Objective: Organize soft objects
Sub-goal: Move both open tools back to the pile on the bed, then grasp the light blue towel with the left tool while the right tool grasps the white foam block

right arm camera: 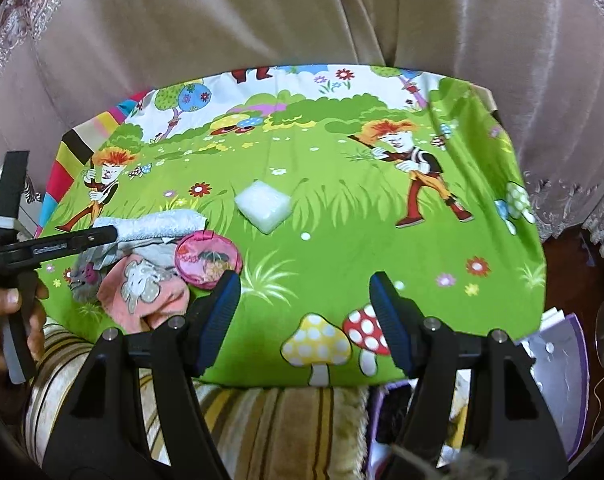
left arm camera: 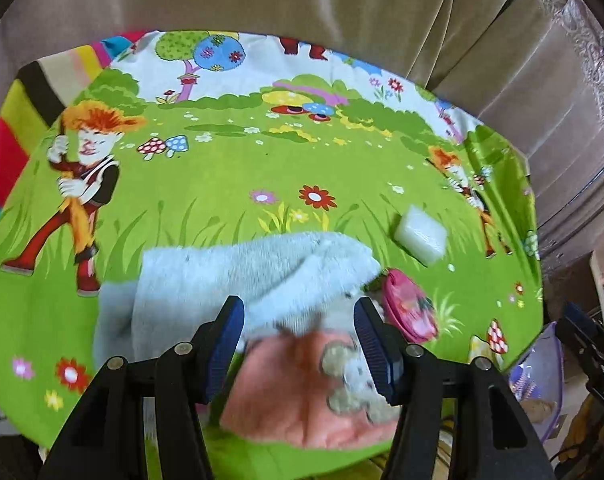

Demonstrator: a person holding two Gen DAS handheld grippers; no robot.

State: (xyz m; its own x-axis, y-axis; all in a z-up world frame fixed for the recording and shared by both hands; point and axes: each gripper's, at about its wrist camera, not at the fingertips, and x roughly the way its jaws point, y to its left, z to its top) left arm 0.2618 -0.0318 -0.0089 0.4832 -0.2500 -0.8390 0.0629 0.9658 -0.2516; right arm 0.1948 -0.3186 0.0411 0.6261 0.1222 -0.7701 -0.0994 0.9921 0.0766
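Left gripper [left arm camera: 299, 344] jaws spread wide above pink fleecy cloth [left arm camera: 302, 396] at table's [left arm camera: 221, 168] near-left edge, gripping nothing. Fluffy pale-blue towel [left arm camera: 241, 276] just behind; round pink pouch [left arm camera: 410, 308] beside. White foam block [right arm camera: 263, 204] mid-table. Right gripper [right arm camera: 304, 316] wide open, empty, near edge.

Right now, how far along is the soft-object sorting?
Early, by the look of it. Nothing looks sorted: the towel, pink cloth and round pouch lie heaped at one edge of the table, and the sponge sits apart. In hand: nothing; the left tongs are open over the pink cloth, the right tongs open and empty. Everything is left.
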